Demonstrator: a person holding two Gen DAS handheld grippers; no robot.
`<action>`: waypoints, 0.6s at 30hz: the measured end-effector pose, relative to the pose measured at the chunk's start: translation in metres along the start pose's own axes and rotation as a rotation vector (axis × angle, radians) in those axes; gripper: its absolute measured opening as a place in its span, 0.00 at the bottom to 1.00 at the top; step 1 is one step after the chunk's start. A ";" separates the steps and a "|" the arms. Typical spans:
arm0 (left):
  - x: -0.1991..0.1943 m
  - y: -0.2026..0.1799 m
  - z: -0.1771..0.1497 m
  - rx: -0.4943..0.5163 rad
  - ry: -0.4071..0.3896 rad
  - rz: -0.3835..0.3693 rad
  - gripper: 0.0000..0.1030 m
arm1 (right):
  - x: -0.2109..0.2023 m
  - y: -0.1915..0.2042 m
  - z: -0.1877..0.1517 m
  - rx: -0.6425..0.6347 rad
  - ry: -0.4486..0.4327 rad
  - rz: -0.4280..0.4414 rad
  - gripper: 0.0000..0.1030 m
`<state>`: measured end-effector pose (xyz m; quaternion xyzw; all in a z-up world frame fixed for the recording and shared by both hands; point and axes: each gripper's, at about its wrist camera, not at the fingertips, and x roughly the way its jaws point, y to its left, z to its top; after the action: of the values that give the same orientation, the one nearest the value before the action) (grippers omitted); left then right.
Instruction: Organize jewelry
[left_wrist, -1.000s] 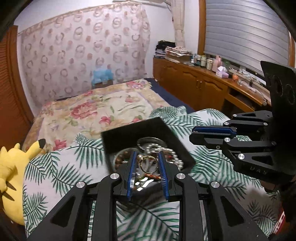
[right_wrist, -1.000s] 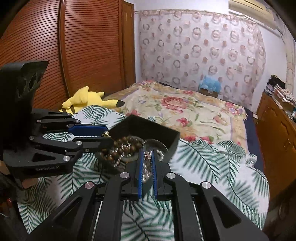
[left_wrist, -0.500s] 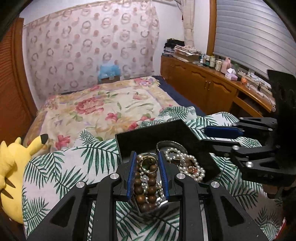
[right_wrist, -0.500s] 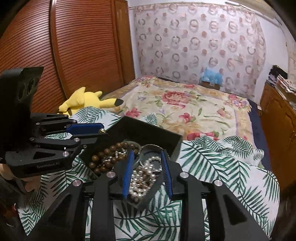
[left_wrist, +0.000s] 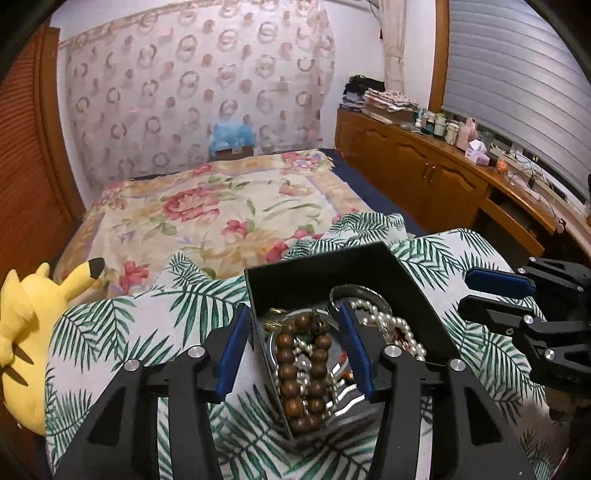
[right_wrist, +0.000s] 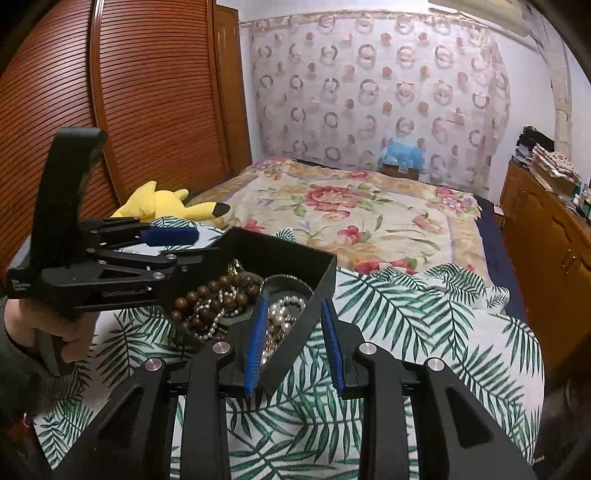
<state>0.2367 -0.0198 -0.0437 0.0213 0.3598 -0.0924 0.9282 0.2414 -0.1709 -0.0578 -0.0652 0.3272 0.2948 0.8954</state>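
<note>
two grippers are hanging at a black box (left_wrist: 343, 269) sitting on the palm-leaf cloth (left_wrist: 177, 302). the left gripper (left_wrist: 293, 350) is spread wide, straddling the box's wall above brown beads (left_wrist: 291, 365), and the right gripper (right_wrist: 293, 341) is likewise released astride the opposite wall, near pearls (right_wrist: 282, 308).

Box (left_wrist: 332, 266) walls between both tongs' fingers

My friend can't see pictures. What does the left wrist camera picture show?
The open left gripper straddles one wall of a black box of wooden beads and pearls on a leaf-print cloth. A yellow plush lies left.
</note>
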 end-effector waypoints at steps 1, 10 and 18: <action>-0.005 -0.001 -0.002 -0.004 -0.005 0.000 0.56 | -0.001 0.001 -0.002 0.003 0.000 -0.007 0.31; -0.052 -0.002 -0.022 -0.006 -0.053 0.084 0.92 | -0.027 0.013 -0.024 0.068 -0.026 -0.054 0.43; -0.105 -0.004 -0.031 -0.043 -0.120 0.115 0.92 | -0.072 0.029 -0.026 0.110 -0.127 -0.118 0.82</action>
<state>0.1394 -0.0036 0.0036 0.0166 0.3035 -0.0321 0.9521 0.1663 -0.1900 -0.0307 -0.0166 0.2809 0.2266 0.9325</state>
